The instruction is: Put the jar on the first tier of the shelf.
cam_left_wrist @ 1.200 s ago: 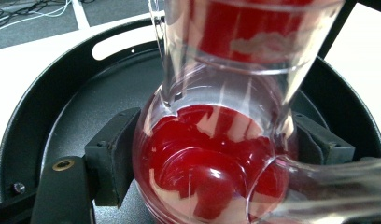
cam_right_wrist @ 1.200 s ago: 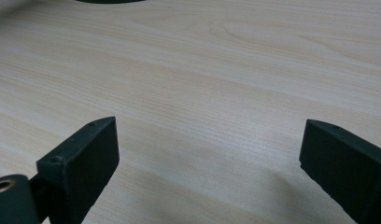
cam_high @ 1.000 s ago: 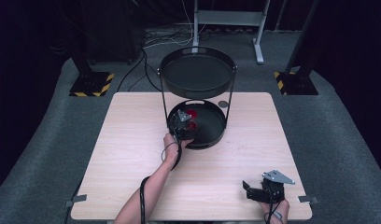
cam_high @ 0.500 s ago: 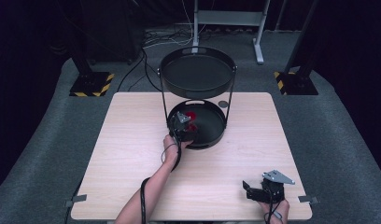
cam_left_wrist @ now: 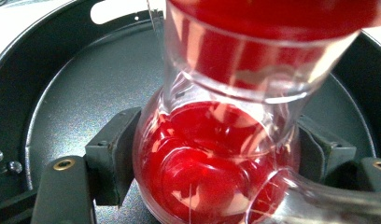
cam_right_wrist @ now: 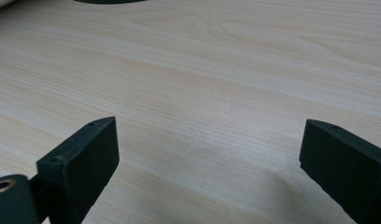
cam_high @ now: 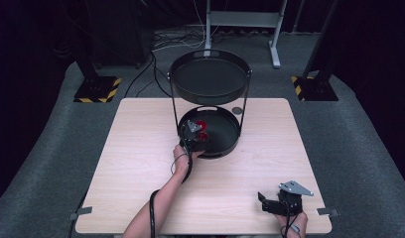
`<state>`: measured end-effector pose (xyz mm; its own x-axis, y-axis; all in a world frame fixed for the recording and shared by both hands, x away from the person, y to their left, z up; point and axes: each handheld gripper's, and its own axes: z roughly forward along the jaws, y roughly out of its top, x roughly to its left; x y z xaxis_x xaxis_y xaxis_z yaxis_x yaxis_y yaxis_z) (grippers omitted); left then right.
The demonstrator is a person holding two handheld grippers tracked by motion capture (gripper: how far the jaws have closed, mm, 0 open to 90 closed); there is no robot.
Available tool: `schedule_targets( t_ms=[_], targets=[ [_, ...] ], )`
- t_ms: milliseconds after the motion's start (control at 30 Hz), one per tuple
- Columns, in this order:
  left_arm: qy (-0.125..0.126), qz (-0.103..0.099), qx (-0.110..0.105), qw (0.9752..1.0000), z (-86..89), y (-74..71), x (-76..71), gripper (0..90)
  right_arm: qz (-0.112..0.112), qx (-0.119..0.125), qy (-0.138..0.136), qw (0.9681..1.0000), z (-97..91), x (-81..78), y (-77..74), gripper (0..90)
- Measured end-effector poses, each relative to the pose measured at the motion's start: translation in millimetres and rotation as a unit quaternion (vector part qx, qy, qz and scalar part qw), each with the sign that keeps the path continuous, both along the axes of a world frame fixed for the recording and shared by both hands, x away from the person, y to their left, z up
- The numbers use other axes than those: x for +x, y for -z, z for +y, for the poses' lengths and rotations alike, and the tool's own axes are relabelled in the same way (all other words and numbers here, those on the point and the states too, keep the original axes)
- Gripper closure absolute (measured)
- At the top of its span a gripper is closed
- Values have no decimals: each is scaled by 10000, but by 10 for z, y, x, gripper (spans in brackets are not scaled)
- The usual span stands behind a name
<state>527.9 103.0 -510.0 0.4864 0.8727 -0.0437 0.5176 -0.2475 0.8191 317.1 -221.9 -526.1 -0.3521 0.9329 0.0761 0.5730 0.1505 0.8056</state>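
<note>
Left tongs (cam_left_wrist: 212, 158): clamped on clear glass vessel with red contents (cam_left_wrist: 216, 140), low in the stand's lower black tray (cam_high: 225, 144). Right tongs (cam_right_wrist: 207, 172): apart, empty, over desk (cam_high: 141, 158). Risk: smooth round glass slipping or tipping; knocking tray rim.

glass vessel (cam_left_wrist: 216, 140) cropped at top edge, small disc (cam_high: 237, 110) beside tray unidentifiable

Both grippers black; left gripper (cam_high: 196, 140) and right gripper (cam_high: 270, 203) each topped by a grey three-cornered plate, black cable (cam_high: 153, 210) trailing along the bare, sleeveless left forearm. Left gripper view: matte black blocky jaws, brass-ringed screw holes on the arms behind them. Right gripper view: right gripper (cam_right_wrist: 205, 161) with same dark wedge jaws, one brass ring at lower left
</note>
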Motion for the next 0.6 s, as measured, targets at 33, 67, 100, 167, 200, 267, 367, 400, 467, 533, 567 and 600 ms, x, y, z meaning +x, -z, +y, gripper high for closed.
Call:
schedule_targets(
  t_ms=[33,67,100,167,200,267,367,400,467,533,567,600],
  targets=[
    [0,0,0,10000,0,0,0,257,0,0,0,10000,0,0,0,43],
    [0,-11,10,10000,-2,1,0,257,-2,0,1,10000,0,0,0,43],
    [3,-14,17,10000,-2,1,-1,257,-3,1,2,10000,0,0,0,43],
    [0,-14,12,10000,-2,2,-3,257,-2,2,2,10000,0,0,0,43],
    [1,-16,19,10000,-2,3,-3,257,-2,0,0,10000,0,0,0,43],
    [3,-23,32,10000,-3,3,-4,257,3,0,4,10000,1,0,0,43],
    [4,-21,37,10000,-3,2,-4,256,2,-2,4,10000,1,0,0,43],
    [6,-21,39,10000,-3,2,-4,257,2,1,2,10000,1,1,0,43],
    [5,-20,40,10000,-3,2,-3,256,3,0,3,10000,2,1,0,43],
    [4,-22,42,10000,-4,2,-3,256,0,-2,4,10000,1,0,0,43],
    [0,-17,38,10000,-5,2,-3,256,0,1,3,10000,0,0,0,43],
    [-5,-14,41,10000,-6,0,-2,256,-1,0,0,10000,0,0,0,43]
  ],
)
